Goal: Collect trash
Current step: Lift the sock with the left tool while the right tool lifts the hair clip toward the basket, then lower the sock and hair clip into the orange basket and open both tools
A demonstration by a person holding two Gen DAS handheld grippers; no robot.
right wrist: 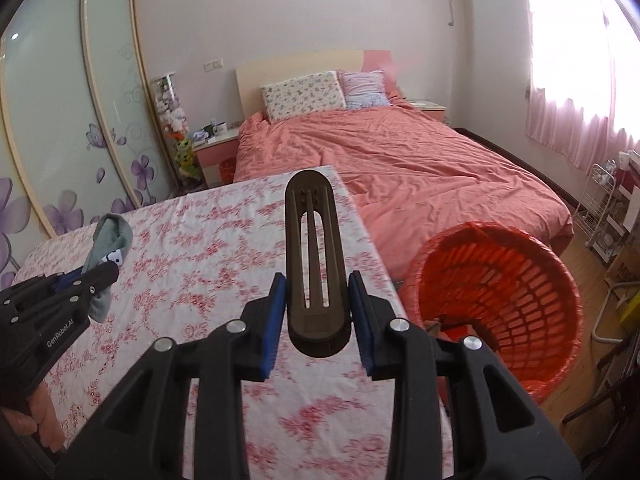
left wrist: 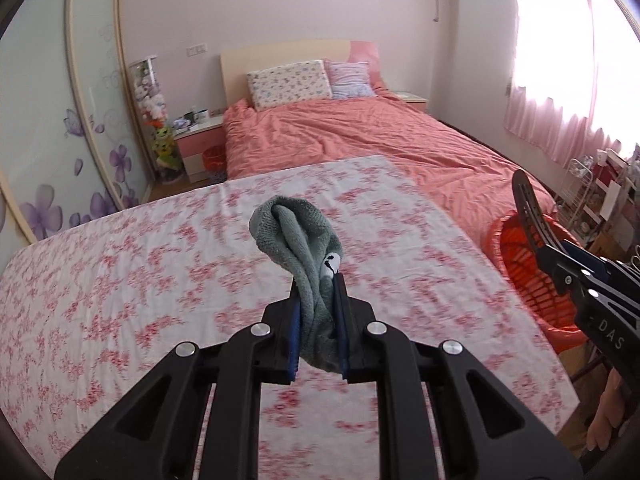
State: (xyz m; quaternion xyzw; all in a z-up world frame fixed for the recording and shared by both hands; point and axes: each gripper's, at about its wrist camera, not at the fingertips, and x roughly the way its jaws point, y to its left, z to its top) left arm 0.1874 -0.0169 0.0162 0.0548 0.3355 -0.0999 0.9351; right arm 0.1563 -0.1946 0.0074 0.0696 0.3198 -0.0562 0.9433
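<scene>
Grey sock (left wrist: 308, 264) pinched in left gripper (left wrist: 318, 320), brown slotted piece (right wrist: 316, 264) clamped in right gripper (right wrist: 320, 316), both above floral table (left wrist: 120, 280), orange basket (right wrist: 500, 300) beside.

A table (right wrist: 224, 240) is set before the bed (right wrist: 420, 168), with the basket (right wrist: 520, 280) on the floor at its right. A nightstand (right wrist: 218, 148) is placed left of the bed, pillows (right wrist: 304, 94) at its head.

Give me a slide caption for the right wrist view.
Right gripper holds a slotted brown plastic piece above the floral table, beside the red basket.
</scene>
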